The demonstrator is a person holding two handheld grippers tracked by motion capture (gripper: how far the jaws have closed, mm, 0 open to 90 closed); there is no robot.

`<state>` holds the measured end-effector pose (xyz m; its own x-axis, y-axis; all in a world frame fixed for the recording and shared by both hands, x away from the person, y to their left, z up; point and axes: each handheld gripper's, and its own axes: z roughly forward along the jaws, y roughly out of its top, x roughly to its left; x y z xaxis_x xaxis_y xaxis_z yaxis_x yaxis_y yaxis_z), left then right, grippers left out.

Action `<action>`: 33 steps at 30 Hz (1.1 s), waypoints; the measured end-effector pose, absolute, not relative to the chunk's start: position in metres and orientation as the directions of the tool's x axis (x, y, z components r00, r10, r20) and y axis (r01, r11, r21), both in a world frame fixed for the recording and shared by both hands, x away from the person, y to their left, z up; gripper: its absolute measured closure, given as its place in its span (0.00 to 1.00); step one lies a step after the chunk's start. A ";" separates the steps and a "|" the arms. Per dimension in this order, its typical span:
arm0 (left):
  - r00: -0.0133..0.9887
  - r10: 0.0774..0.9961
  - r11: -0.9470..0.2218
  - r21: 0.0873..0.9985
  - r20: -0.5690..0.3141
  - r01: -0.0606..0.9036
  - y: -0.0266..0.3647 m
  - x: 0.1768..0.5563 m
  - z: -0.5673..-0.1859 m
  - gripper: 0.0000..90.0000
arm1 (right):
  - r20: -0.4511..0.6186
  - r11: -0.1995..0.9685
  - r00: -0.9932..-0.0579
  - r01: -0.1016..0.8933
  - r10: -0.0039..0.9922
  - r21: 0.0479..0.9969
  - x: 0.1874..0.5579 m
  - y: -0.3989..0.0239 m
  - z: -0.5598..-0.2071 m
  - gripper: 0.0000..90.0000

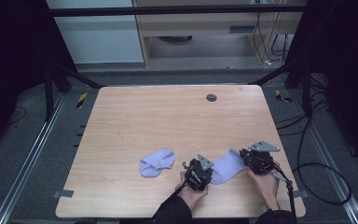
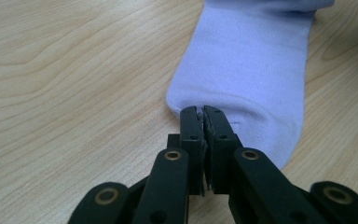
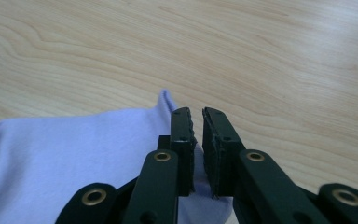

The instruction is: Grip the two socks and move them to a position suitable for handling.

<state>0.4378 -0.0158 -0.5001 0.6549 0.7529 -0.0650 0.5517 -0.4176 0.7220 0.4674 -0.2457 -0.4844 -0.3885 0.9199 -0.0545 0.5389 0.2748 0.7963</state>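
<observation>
Pale wood table (image 1: 135, 116) takes up the middle of the high view, with a small dark round disc (image 1: 211, 97) near its far edge. Two lilac socks lie toward the lower part of the frame: a crumpled sock (image 1: 156, 162) left of centre, apart from both tools, and a flat sock (image 1: 227, 165) stretched between the left gripper (image 1: 199, 173) and the right gripper (image 1: 257, 159). The person's left hand (image 1: 191, 190) and right hand (image 1: 265, 183) come up from the bottom edge in dark sleeves, each wrapped round its tool. A black cable (image 1: 324, 182) loops over the floor at lower right.

In the left gripper view, the left gripper (image 2: 203, 114) has its jaws clenched together at the rounded toe end of the flat sock (image 2: 251, 65), the tips touching the fabric edge; whether cloth is pinched between them I cannot tell. The sock runs away toward the top right of the frame over the table (image 2: 65, 70).

In the right gripper view, the right gripper (image 3: 196, 116) has its jaws slightly parted with a narrow gap, sitting over the corner of the flat sock (image 3: 74, 158), which fills the lower left; bare table (image 3: 261, 56) lies beyond
</observation>
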 end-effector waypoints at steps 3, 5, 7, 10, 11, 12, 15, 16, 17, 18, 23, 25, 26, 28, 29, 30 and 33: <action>0.658 0.750 -0.417 0.723 -0.069 0.551 -0.015 0.439 -0.500 0.94 | -0.044 0.261 -0.379 0.543 0.924 0.798 0.471 -0.247 -0.484 0.90; 0.658 0.749 -0.397 0.742 -0.078 0.540 -0.011 0.439 -0.495 0.86 | -0.048 0.262 -0.379 0.536 0.924 0.803 0.472 -0.249 -0.483 0.87; 0.659 0.748 -0.390 0.750 -0.081 0.535 -0.009 0.438 -0.493 0.81 | -0.044 0.250 -0.376 0.520 0.925 0.817 0.470 -0.250 -0.480 0.84; 0.662 0.745 -0.376 0.766 -0.085 0.521 -0.005 0.438 -0.486 0.74 | -0.035 0.237 -0.376 0.505 0.926 0.830 0.468 -0.252 -0.476 0.82; 0.665 0.743 -0.378 0.771 -0.079 0.513 0.001 0.438 -0.480 0.73 | -0.026 0.224 -0.381 0.487 0.924 0.844 0.466 -0.253 -0.470 0.80; 0.665 0.743 -0.378 0.771 -0.079 0.513 0.001 0.438 -0.480 0.71 | -0.026 0.224 -0.381 0.487 0.924 0.844 0.466 -0.253 -0.470 0.80; 0.665 0.744 -0.372 0.785 -0.068 0.496 0.012 0.441 -0.467 0.65 | 0.004 0.207 -0.394 0.492 0.919 0.845 0.461 -0.253 -0.464 0.72; 0.665 0.744 -0.372 0.785 -0.068 0.496 0.012 0.441 -0.467 0.62 | 0.004 0.207 -0.394 0.492 0.919 0.845 0.461 -0.253 -0.464 0.72; 0.677 0.735 -0.387 0.792 -0.044 0.472 0.018 0.442 -0.461 0.59 | 0.020 0.202 -0.403 0.502 0.915 0.841 0.458 -0.251 -0.462 0.68; 0.677 0.735 -0.387 0.792 -0.044 0.472 0.018 0.442 -0.461 0.57 | 0.020 0.202 -0.403 0.502 0.915 0.841 0.458 -0.251 -0.462 0.68; 0.703 0.711 -0.417 0.801 -0.006 0.429 0.045 0.445 -0.443 0.46 | 0.017 0.233 -0.441 0.505 0.897 0.831 0.452 -0.244 -0.458 0.58; 0.703 0.711 -0.419 0.797 -0.009 0.434 0.056 0.446 -0.437 0.44 | 0.025 0.232 -0.454 0.501 0.891 0.833 0.450 -0.241 -0.456 0.55; 0.702 0.713 -0.416 0.800 -0.009 0.433 0.064 0.447 -0.434 0.43 | 0.028 0.234 -0.464 0.498 0.885 0.835 0.449 -0.239 -0.455 0.54; 0.696 0.718 -0.410 0.800 -0.014 0.439 0.070 0.448 -0.432 0.42 | 0.030 0.239 -0.477 0.494 0.879 0.836 0.448 -0.237 -0.454 0.53; 0.691 0.723 -0.403 0.800 -0.019 0.445 0.076 0.448 -0.430 0.41 | 0.030 0.248 -0.493 0.487 0.869 0.838 0.446 -0.233 -0.452 0.51; 0.686 0.727 -0.400 0.800 -0.018 0.446 0.081 0.449 -0.429 0.41 | 0.030 0.248 -0.493 0.487 0.869 0.838 0.446 -0.233 -0.452 0.51; 0.669 0.743 -0.389 0.802 -0.017 0.453 0.100 0.450 -0.424 0.41 | 0.029 0.260 -0.515 0.480 0.857 0.838 0.444 -0.225 -0.450 0.48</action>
